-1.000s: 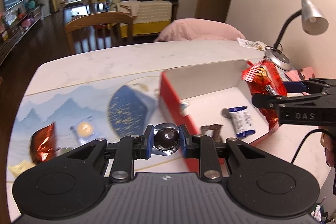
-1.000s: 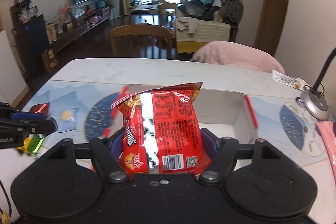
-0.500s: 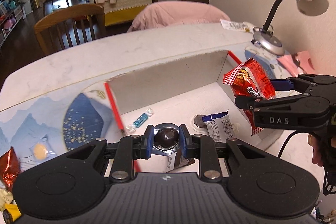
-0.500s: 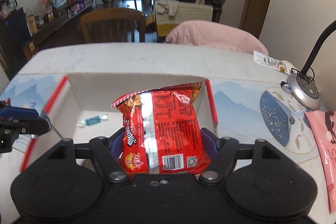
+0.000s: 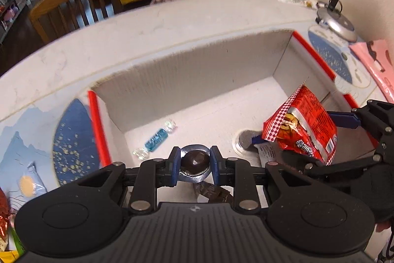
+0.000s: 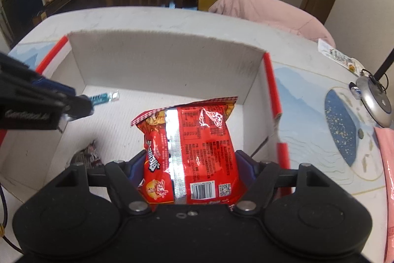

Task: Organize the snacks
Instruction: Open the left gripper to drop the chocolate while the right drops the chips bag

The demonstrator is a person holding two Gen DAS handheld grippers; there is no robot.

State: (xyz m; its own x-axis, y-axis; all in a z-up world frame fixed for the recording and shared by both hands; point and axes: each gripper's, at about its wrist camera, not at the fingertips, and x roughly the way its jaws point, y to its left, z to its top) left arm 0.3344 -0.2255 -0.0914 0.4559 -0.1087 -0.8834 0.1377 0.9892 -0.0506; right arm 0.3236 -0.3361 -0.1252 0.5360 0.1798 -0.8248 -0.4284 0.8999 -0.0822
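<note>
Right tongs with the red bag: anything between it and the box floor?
Nothing visible. The right tongs hold the red snack bag over a bare stretch of the box floor. The blue candy lies off by the far wall, and the left tongs, shut on a round chocolate, stay on the left side.

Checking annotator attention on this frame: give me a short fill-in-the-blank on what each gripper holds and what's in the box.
1. The right gripper is shut on a red ____ bag.
2. The left gripper holds a round ____ candy between its fingers.
3. Both grippers are above the open white ____ with red edges.
4. The wrapped candy on the box floor is ____ in colour.

Missing words: snack; chocolate; box; blue
</note>
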